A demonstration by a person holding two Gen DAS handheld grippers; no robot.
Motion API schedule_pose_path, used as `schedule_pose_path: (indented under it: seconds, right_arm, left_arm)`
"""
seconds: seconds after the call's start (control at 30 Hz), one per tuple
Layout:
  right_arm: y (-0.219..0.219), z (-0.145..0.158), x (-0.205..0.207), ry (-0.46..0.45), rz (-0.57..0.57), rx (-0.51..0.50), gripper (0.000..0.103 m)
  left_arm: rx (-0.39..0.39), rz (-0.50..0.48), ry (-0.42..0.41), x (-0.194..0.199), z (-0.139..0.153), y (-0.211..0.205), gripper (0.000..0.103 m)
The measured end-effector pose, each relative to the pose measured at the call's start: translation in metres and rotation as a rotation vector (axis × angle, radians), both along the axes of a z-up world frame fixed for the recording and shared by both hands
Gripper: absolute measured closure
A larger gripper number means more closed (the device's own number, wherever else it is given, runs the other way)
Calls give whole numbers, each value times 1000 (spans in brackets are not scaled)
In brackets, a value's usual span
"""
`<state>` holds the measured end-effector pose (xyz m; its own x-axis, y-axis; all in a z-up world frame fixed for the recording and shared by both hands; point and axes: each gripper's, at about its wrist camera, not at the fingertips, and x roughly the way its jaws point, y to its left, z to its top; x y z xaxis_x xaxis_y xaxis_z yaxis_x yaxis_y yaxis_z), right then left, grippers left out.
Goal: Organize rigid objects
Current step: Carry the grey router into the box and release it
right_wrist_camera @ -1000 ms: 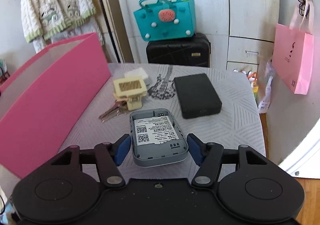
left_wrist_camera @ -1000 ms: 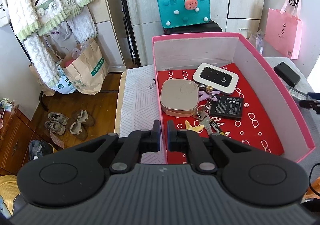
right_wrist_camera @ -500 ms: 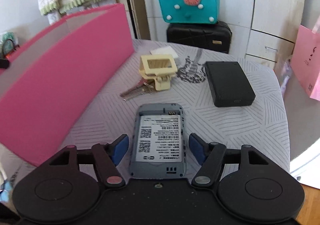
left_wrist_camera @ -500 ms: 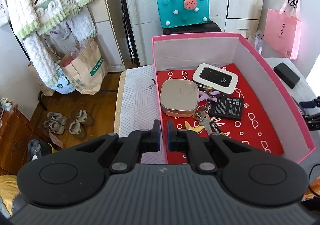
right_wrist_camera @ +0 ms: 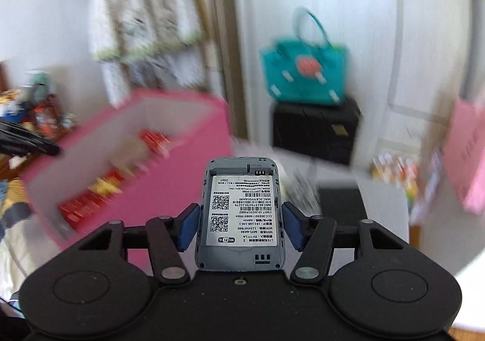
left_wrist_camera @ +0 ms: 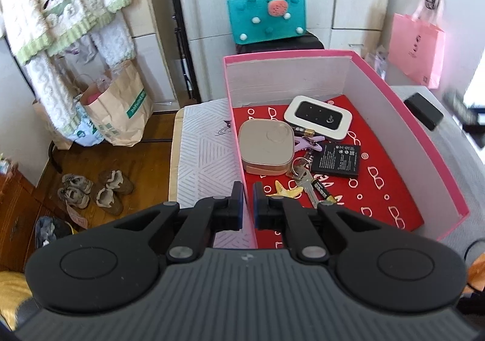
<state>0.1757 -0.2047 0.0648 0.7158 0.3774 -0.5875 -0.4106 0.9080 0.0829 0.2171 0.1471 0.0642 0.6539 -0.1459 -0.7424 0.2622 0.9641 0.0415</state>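
Right gripper (right_wrist_camera: 241,227) has its blue pads clamped on both long sides of a grey router body (right_wrist_camera: 241,213), label side up with the battery bay open, held up off the table. Ahead and to its left is the big pink box (left_wrist_camera: 403,116), blurry in the right wrist view, so I'd guess we're mid-carry toward it. Left gripper (left_wrist_camera: 247,203) is nearly closed with just a thin gap, and the box's near-left wall sits right in that gap, so it looks like it's pinching the wall to steady the box, though I can't swear the pads actually touch. Inside the box, going big to small ahead of the left gripper: a tan rounded case (left_wrist_camera: 266,147) against the left wall, a white hotspot (left_wrist_camera: 318,117) further back, a flat black battery (left_wrist_camera: 336,160) to the right, a purple clip (left_wrist_camera: 306,142), keys (left_wrist_camera: 303,178), a yellow starfish thing (left_wrist_camera: 286,191) and an AA cell (left_wrist_camera: 324,189). Outside, to the right of the box, a black block (left_wrist_camera: 424,110) is left on the table. Next move I'd say: get over the open red floor on the box's right half, lower, then let go.
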Motion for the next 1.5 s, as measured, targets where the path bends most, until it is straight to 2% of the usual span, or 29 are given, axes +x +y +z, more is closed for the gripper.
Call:
schedule_pose_path:
  seconds: [0.1, 0.2, 0.27, 0.33, 0.5, 0.63, 0.77, 0.87, 1.0, 1.1, 1.2, 1.33, 1.37, 1.4, 1.47, 1.5]
  right_arm:
    - [23, 27, 1, -38, 152, 21, 39]
    - [52, 41, 16, 24, 343, 67, 39]
    - [80, 42, 29, 82, 442, 60, 39]
    - [109, 37, 39, 118, 507, -1, 39]
    - [166, 13, 54, 178, 646, -229, 39]
    - [188, -8, 71, 242, 647, -367, 39]
    - [199, -23, 80, 351, 700, -389, 39]
    - [201, -32, 81, 431, 731, -381, 39]
    - [202, -41, 79, 391, 662, -476, 39]
    - [195, -42, 82, 366, 617, -496, 39]
    - [187, -37, 80, 289, 604, -519, 40]
    - [171, -16, 76, 228, 566, -421, 37]
    - [165, -10, 74, 215, 552, -381, 36]
    - [157, -4, 72, 196, 533, -332, 36]
    - [137, 6, 69, 152, 485, -232, 35]
    - [124, 10, 67, 122, 454, -180, 34]
  left_arm:
    - [64, -51, -11, -3, 0, -5, 98]
    - [90, -76, -2, -4, -1, -7, 97]
    - [87, -83, 6, -3, 1, -7, 97]
    - [90, -86, 6, -3, 2, -7, 97]
    - [108, -80, 3, -5, 4, -10, 97]
    - [80, -72, -11, -10, 7, -6, 97]
    - [45, -78, -32, -16, 11, -3, 98]
    - [-1, -126, -4, -17, 12, -5, 98]
    - [20, -129, -18, -18, 10, -12, 98]
    - [10, -115, -11, -15, 10, -10, 98]
    - [25, -93, -17, -13, 14, -6, 97]
    - [49, -52, -23, -8, 20, 4, 90]
    - [56, -44, -18, -5, 20, 6, 82]
    - [59, -35, -10, -2, 19, 8, 68]
    - [62, -30, 5, 3, 16, 10, 59]
    - [61, -36, 15, 4, 15, 10, 59]
